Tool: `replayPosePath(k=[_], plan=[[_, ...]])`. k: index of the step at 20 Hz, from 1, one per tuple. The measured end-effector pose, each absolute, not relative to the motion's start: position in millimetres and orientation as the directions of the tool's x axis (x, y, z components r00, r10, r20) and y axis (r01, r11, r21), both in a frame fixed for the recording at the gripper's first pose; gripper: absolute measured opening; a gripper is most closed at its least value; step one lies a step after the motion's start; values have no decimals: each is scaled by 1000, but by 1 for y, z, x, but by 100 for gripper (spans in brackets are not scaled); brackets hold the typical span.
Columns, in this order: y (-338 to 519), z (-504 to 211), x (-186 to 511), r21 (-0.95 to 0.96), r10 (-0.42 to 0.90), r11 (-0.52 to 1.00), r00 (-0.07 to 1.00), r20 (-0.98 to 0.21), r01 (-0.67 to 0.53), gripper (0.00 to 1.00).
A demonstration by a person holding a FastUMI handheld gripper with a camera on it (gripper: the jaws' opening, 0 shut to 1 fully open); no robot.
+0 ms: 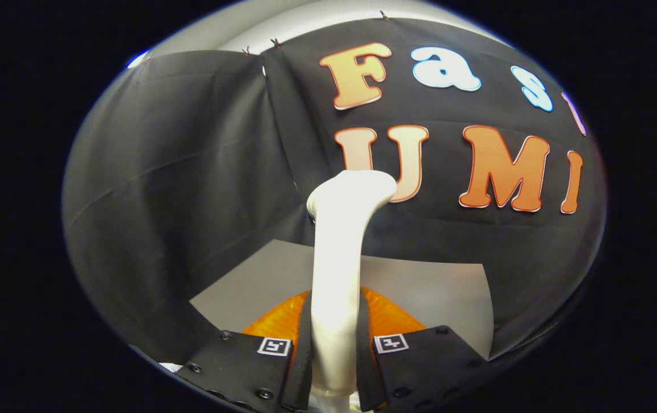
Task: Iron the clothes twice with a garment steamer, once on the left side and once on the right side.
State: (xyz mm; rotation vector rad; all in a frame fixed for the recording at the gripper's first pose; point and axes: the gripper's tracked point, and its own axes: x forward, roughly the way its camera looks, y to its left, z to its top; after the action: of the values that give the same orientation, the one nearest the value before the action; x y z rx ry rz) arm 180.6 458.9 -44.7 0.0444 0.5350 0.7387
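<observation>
While your gripper (334, 355) clamps both fingers on the white garment steamer (337, 258), its head stands upright. Orange clothes (388, 318) lie beneath on the grey bench (443, 292).

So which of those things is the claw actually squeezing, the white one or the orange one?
The white plastic steamer handle: gripper fingers press both its sides. The orange garment lies beyond.

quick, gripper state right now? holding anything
Gripper: shut on the white plastic garment steamer, both fingers pressing its handle, head raised above the orange cloth.
</observation>
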Motion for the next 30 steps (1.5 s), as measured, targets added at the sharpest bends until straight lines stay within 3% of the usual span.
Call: replayPosePath(k=[9, 18, 30], plan=[[366, 37, 74, 224, 709, 705, 677, -198, -673, 39], [205, 90, 42, 184, 592, 798, 804, -55, -575, 39], [39, 60, 38, 104, 451, 889, 892, -25, -447, 39]])
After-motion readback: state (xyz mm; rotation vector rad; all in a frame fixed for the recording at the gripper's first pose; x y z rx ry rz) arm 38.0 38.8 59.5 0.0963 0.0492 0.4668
